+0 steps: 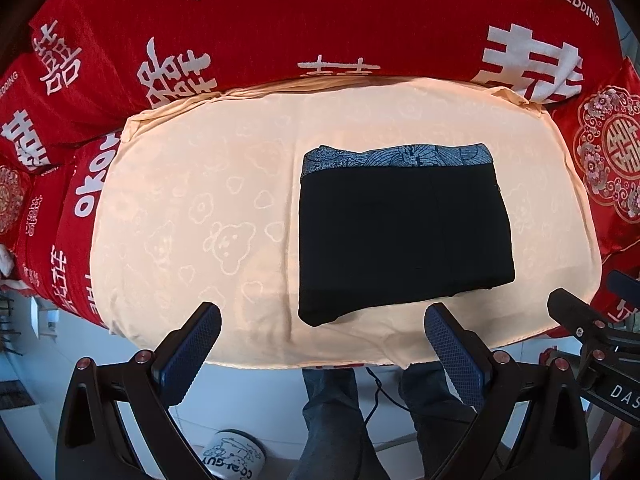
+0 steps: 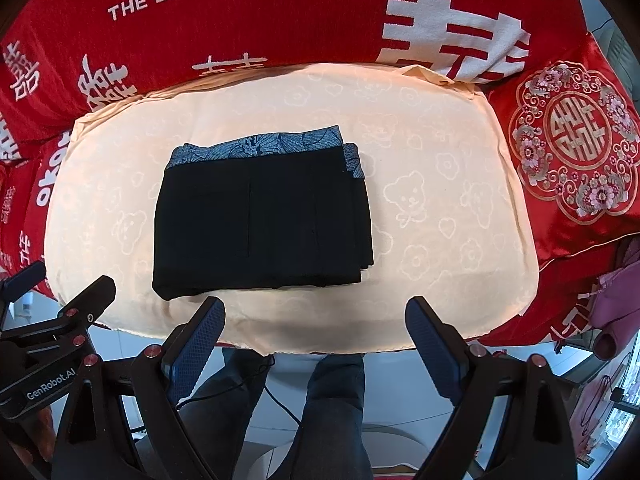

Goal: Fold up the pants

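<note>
The black pants (image 1: 404, 240) lie folded into a compact rectangle on a peach towel (image 1: 192, 200), with a blue patterned waistband (image 1: 400, 156) along the far edge. They also show in the right wrist view (image 2: 264, 224), with stacked layers at the right side. My left gripper (image 1: 322, 320) is open and empty, held above the towel's near edge, short of the pants. My right gripper (image 2: 314, 314) is open and empty, just in front of the pants. The right gripper shows at the right of the left wrist view (image 1: 588, 328).
The peach towel (image 2: 440, 200) covers a cushion on a red bedspread (image 1: 280, 32) with white lettering. A red embroidered pillow (image 2: 572, 148) lies at the right. The person's legs (image 2: 332, 412) and a white cup (image 1: 232, 456) are below, over a pale floor.
</note>
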A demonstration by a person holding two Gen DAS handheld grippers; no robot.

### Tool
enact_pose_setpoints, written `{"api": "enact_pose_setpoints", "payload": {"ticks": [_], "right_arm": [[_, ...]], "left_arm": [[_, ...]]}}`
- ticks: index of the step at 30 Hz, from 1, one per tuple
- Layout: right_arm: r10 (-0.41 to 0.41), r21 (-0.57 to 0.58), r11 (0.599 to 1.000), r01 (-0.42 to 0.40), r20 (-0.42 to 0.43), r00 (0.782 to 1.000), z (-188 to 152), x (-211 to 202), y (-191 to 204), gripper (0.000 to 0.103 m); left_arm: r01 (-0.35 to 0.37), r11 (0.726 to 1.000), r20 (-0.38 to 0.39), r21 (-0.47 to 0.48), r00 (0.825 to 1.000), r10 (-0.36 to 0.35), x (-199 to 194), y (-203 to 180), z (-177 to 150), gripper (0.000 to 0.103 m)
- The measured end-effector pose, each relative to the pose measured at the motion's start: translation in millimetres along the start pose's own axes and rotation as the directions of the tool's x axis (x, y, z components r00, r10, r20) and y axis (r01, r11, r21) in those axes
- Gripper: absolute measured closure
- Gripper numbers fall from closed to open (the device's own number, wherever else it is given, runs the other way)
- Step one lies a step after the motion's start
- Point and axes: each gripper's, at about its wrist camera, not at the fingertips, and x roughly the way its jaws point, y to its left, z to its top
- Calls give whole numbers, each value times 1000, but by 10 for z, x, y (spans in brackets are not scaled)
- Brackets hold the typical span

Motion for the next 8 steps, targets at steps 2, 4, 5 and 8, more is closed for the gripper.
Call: {"api": "enact_pose_setpoints", "payload": {"ticks": [2,4,5,8], "right_arm": [[0,0,1000,0,0,1000,0,-1,19,10],[0,1,1000,0,0,1000,-3,0,19,10],[0,2,1000,0,0,1000,-4,-1,21,10],[1,2,1000,-1,1,1000,-1,-1,20,10]], "left_arm": [[12,1000,0,-8,1000,-12,2,8,-3,1],[24,1000,8,-13,1000,-24,-7,17,-5,1],[24,1000,10,-12,1000,-24,-12,13,-12,1],[30,1000,9,-6,1000,-30,-19,-5,-12,1]]}}
